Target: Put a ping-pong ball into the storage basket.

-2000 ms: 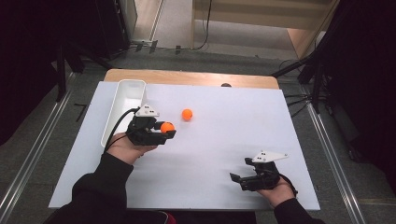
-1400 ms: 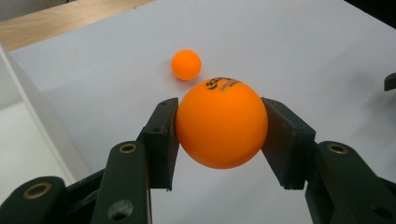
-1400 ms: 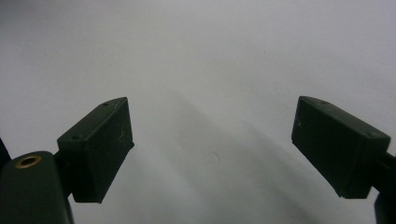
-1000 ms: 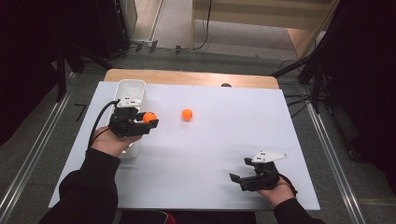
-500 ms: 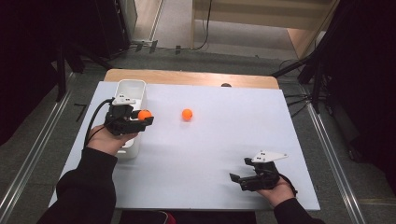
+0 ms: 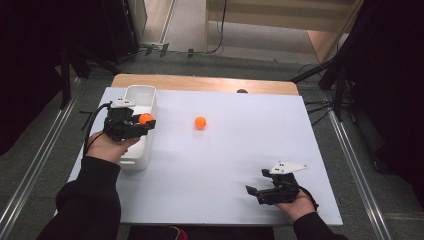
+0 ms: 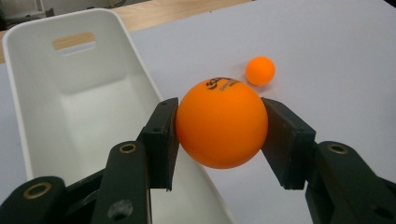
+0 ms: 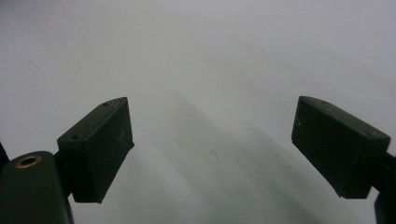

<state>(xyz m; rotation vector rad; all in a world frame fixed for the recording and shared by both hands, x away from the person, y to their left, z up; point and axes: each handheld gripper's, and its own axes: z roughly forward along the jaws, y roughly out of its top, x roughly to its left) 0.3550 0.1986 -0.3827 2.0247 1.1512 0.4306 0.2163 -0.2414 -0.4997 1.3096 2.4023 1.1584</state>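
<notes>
One ball [image 7: 219,123] sits pinched in our left gripper [image 6: 142,122] — we have carried it over the bin [image 6: 141,94], ready to drop. Our right gripper [image 6: 257,192] waits, jaws spread — the other ball [image 6: 200,122] lies apart.

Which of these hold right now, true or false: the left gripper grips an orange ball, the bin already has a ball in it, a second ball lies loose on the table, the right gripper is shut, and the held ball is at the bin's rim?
1. The left gripper grips an orange ball. True.
2. The white bin already has a ball in it. False: the part of its inside that shows is bare.
3. A second orange ball lies loose on the table. True.
4. The right gripper is shut. False: its jaws stand wide apart with nothing between them.
5. The held ball is at the bin's rim. True.
</notes>
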